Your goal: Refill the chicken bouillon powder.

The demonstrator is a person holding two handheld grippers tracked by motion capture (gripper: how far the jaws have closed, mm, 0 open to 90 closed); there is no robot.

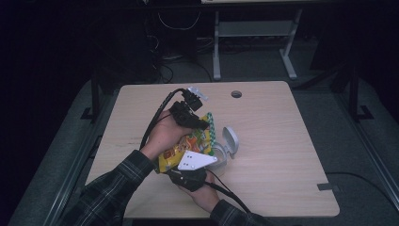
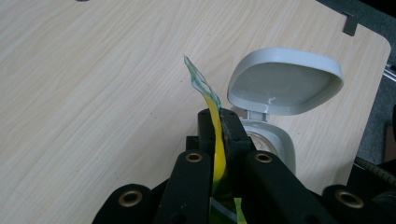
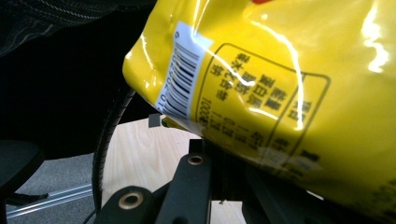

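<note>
A yellow snack bag (image 1: 186, 143) with a green-white top edge hangs over the middle of the wooden table (image 1: 282, 141), held at both ends. My left gripper (image 1: 202, 124) pinches the bag's top; in the left gripper view its jaws (image 2: 219, 119) are shut on the thin yellow-green edge (image 2: 211, 100). My right gripper (image 1: 175, 172), under its grey plate, holds the lower end. In the right gripper view the barcode side of the bag (image 3: 280, 93) sits over the shut jaws (image 3: 219, 154). Just right of the bag, a grey-white container (image 1: 225, 149) stands with its flip lid (image 2: 285, 79) open.
A round cable hole (image 1: 236, 94) sits near the table's far edge. Cables trail from both grippers towards the person. Plaid sleeves come in from the bottom. A table frame and cables stand on the dark floor beyond the far edge.
</note>
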